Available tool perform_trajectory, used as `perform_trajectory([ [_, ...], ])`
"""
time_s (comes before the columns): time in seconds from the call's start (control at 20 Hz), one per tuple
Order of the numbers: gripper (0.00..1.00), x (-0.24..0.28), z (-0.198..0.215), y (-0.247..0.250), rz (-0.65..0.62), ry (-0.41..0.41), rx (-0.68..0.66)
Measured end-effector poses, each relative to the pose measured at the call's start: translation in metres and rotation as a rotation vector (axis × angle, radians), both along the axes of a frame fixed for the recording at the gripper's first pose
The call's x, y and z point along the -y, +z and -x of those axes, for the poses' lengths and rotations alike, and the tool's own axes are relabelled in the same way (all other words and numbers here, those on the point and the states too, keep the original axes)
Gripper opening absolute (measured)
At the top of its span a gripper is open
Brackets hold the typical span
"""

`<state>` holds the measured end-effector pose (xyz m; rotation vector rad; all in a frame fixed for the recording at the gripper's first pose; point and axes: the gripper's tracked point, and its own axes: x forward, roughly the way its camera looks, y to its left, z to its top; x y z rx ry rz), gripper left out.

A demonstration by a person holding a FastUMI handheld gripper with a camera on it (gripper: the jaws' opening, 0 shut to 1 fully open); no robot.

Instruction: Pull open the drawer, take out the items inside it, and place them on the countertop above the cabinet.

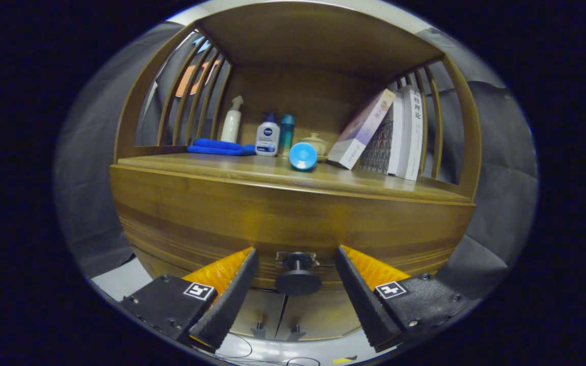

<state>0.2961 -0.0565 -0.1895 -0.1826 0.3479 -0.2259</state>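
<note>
- The gripper is standing wide open, holding nothing.
- The knob is sitting between its fingers: small, rigid, probably slippery; grip its stem.
- The drawer is probably sliding stiffly.

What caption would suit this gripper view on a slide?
Open gripper straddles the closed drawer's knob, fingers not yet touching, below a countertop of bottles and books.

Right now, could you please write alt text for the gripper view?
Open tongs flank the knob of a closed wooden drawer. On the countertop above stand bottles, a blue cloth and leaning books.
</note>
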Motion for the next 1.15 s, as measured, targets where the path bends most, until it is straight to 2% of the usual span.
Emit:
perform_trajectory([
  [0.1, 1.0, -0.013, 0.01, 0.012, -0.06, 0.05, 0.01],
  [0.3, 1.0, -0.022, 0.055, 0.052, -0.066, 0.084, 0.087],
  [0.75, 1.0, -0.009, 0.191, 0.115, -0.105, 0.082, 0.18],
  [1.15, 1.0, -0.018, 0.283, 0.151, -0.092, 0.115, 0.227],
])
